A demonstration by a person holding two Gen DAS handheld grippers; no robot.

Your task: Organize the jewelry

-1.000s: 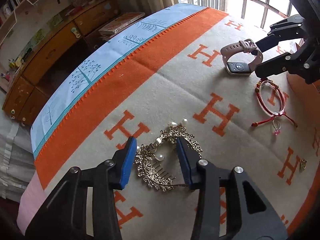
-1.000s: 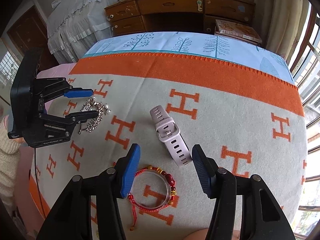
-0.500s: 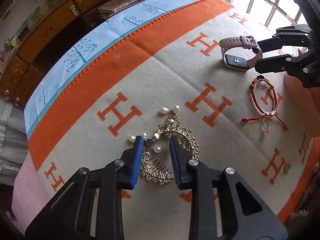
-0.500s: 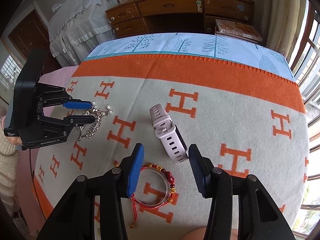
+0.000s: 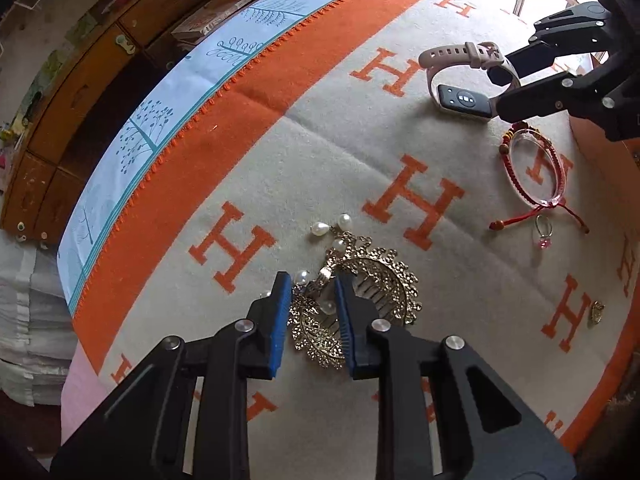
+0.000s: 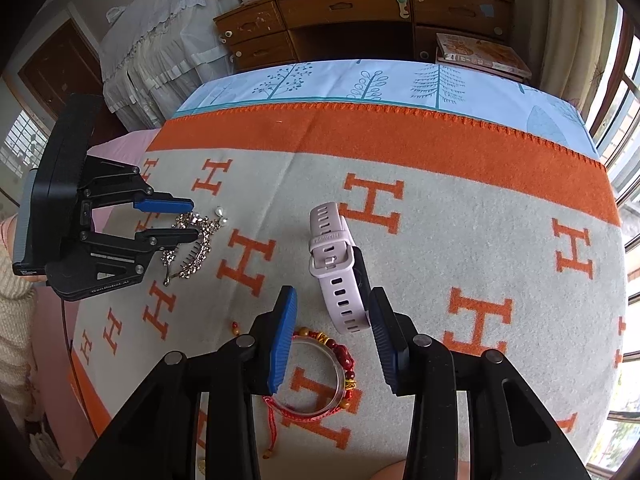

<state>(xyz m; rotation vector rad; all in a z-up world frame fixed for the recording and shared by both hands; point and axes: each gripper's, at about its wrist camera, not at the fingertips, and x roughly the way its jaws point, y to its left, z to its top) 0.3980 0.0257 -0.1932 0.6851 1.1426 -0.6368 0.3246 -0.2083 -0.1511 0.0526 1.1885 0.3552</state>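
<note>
Viewing the left wrist camera first, we find the left tool point(image 5: 310, 312) lowered onto the gold hair comb point(image 5: 356, 300), which lies on the H-patterned blanket point(image 5: 304, 152) covering the bed. Its blue pads point(image 5: 280, 320) stand close on either side of the comb's near part; we cannot tell whether they actually press the metal. Pearl drops point(image 5: 332, 226) trail from the comb on its far side. Beyond the comb, toward the window, the pink smartwatch point(image 5: 460, 80) rests on its side with its dark screen facing us. The right tool point(image 5: 516, 84) reaches in at the watch, one finger above the strap and one beside the screen. Just nearer than the watch lies the red cord bracelet point(image 5: 536, 168), and a small ring point(image 5: 544, 232) with a pink stone sits beside the bracelet's tail. A small gold charm point(image 5: 596, 312) lies apart, right of the comb.

Turning to the right wrist camera, we see the right tool point(image 6: 332, 336) with fingers apart, straddling the watch point(image 6: 336, 268) strap's near end; a clear gap remains on the left side. The bracelet point(image 6: 324, 376) lies directly beneath the left finger. Left of the watch, the left tool point(image 6: 180, 220) brackets the comb point(image 6: 192, 240). A wooden desk point(image 6: 352, 12) stands beyond the bed.
</note>
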